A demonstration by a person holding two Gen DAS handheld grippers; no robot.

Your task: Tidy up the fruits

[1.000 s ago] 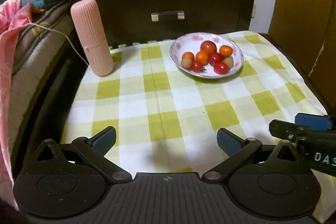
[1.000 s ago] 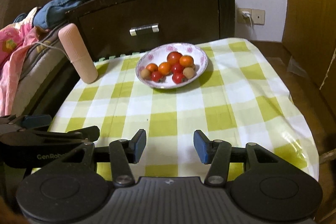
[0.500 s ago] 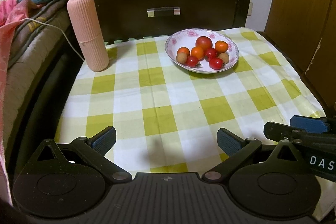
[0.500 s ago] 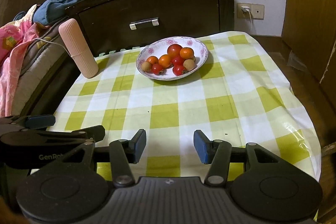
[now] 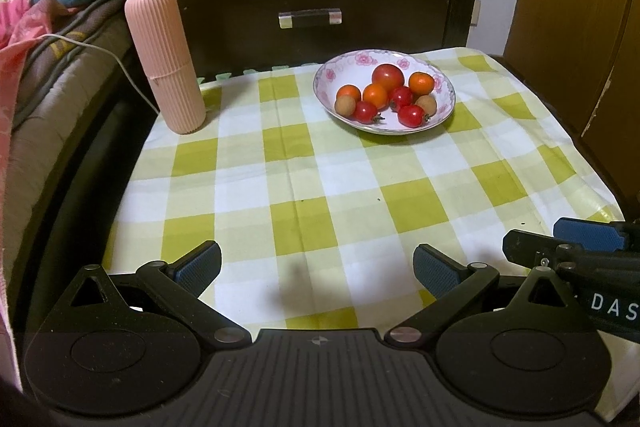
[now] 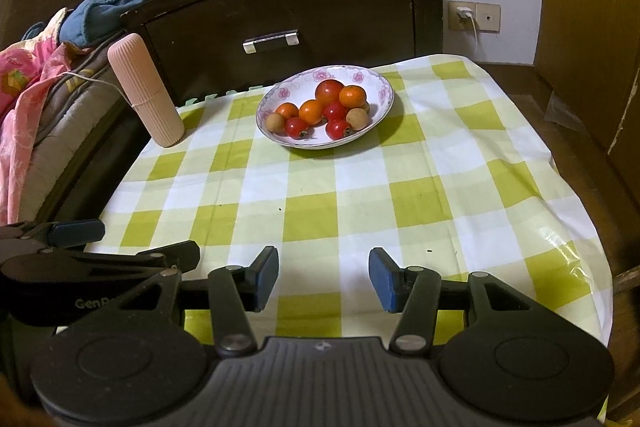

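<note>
Nearest, well short of the bowl (image 6: 325, 143): left gripper (image 5: 316, 267) w/ jaws spread wide, nothing between; right gripper (image 6: 323, 277) jaws apart too, narrower, empty. Both over checked worktop (image 6: 420, 195). Fruits (image 6: 320, 111) piled in the bowl. Pink ribbed tube (image 5: 164, 59) upright left of bowl, dark drawer unit (image 6: 320, 15) behind it.

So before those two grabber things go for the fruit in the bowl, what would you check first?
1. Left gripper empty, jaws apart: ok.
2. Right gripper empty, jaws apart: ok.
3. Fruit all inside the flowered bowl, none loose on the checked cloth: ok.
4. Open cloth between both grippers and the bowl, nothing in the way: ok.
5. Pink ribbed case standing upright, apart from the bowl: ok.
6. A second dish or tray to sort the fruit into: cannot tell, none in view.
</note>
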